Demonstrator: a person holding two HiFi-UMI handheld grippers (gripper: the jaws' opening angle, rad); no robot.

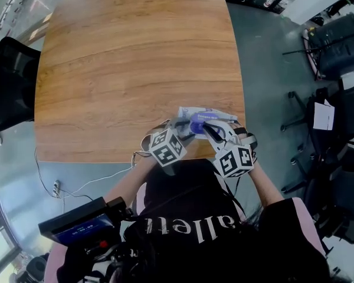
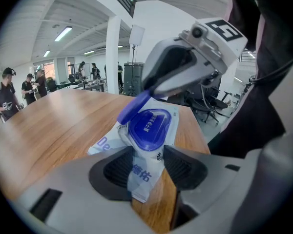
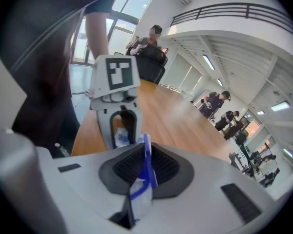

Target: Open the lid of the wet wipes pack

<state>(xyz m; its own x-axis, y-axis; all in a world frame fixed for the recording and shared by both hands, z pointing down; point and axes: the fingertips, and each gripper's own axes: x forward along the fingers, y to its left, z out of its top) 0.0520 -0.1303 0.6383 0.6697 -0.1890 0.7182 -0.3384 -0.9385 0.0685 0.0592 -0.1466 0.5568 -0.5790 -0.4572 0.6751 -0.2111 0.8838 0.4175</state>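
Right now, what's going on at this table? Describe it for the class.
A person works two hand-held grippers at the near edge of a wooden table. The left gripper is clamped on one end of the wet wipes pack. The right gripper pinches the blue lid, which stands partly open, tilted up off its base.

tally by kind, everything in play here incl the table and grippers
wet wipes pack, blue lid lifted: 1
grippers, left gripper and right gripper: 2
wooden table: 1
total: 4
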